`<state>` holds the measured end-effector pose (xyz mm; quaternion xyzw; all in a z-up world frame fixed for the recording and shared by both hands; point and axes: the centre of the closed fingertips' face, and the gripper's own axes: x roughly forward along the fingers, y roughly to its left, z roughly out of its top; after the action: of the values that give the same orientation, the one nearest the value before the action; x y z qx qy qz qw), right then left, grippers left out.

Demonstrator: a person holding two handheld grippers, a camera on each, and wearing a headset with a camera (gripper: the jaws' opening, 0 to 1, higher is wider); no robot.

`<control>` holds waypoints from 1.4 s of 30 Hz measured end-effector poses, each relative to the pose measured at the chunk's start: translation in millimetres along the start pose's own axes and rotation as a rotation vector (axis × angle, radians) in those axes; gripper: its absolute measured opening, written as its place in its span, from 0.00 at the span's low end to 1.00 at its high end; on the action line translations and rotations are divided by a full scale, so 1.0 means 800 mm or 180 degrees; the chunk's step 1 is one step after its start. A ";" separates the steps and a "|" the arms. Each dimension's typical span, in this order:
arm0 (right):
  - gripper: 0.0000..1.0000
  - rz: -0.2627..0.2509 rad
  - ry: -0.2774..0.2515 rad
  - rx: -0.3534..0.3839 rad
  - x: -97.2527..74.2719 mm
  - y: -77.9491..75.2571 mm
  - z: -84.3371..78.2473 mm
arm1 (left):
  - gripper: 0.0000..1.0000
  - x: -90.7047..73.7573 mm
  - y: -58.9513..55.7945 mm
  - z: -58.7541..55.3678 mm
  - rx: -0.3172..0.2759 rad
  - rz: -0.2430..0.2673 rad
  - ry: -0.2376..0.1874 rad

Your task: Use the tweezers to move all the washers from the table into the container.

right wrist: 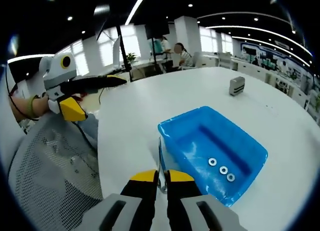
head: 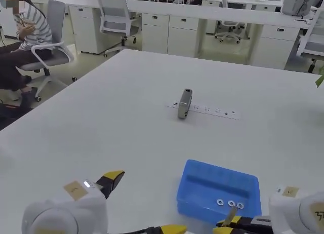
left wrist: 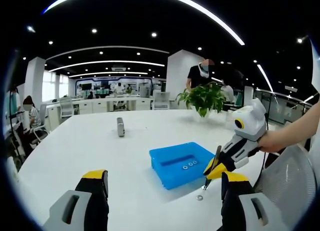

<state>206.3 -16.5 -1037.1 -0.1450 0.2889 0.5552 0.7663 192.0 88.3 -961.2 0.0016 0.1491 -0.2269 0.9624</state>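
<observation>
While right hand-held gripper (right wrist: 162, 176) clasps tweezers (right wrist: 159, 160), left one (left wrist: 165, 176) released, box (head: 185, 103) (upright) beyond container (head: 212, 176).

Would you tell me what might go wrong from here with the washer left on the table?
The washer lies flat on the table beside the container, near the table's edge; the tweezers in the right tool might flick it off. Their tips sit close to the container wall and could nudge it.
</observation>
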 end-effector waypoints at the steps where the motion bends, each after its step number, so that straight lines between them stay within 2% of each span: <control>1: 0.03 -0.0007 0.0013 -0.0032 0.000 0.001 -0.001 | 0.96 0.000 0.000 0.000 -0.0002 -0.0001 0.0003; 5: 0.03 -0.0040 0.0003 -0.0110 0.000 0.002 -0.001 | 0.96 0.000 0.000 0.000 0.0004 0.0001 0.0002; 9: 0.02 -0.0072 -0.0036 -0.0017 -0.002 -0.001 0.000 | 0.96 0.000 0.000 0.000 0.0005 0.0000 0.0002; 11: 0.03 -0.0021 -0.0163 0.0158 -0.004 0.003 0.007 | 0.96 0.000 0.000 0.000 0.0003 0.0001 0.0006; 13: 0.03 0.0005 -0.0228 0.0231 -0.008 0.003 0.013 | 0.96 0.000 0.001 0.000 0.0001 0.0001 0.0001; 20: 0.03 0.0053 -0.0409 0.0338 -0.020 0.007 0.035 | 0.96 0.000 -0.001 0.000 0.0002 -0.0008 -0.0005; 28: 0.03 0.0109 -0.0518 0.0349 -0.029 0.007 0.057 | 0.96 0.000 -0.001 0.000 -0.0004 -0.0006 -0.0008; 33: 0.03 0.0109 -0.0611 0.0403 -0.033 0.002 0.072 | 0.96 0.000 -0.001 0.001 -0.0007 -0.0009 -0.0011; 37: 0.03 0.0178 -0.0667 0.0464 -0.035 -0.002 0.082 | 0.96 0.000 -0.001 0.000 0.0001 -0.0020 -0.0001; 42: 0.03 0.0201 -0.0717 0.0574 -0.040 -0.016 0.091 | 0.96 0.000 -0.002 0.000 0.0010 -0.0025 0.0000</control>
<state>231.8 -6.0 -961.7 -0.0031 0.2542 0.5635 0.7860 191.6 87.0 -961.2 0.0024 0.1487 -0.2310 0.9615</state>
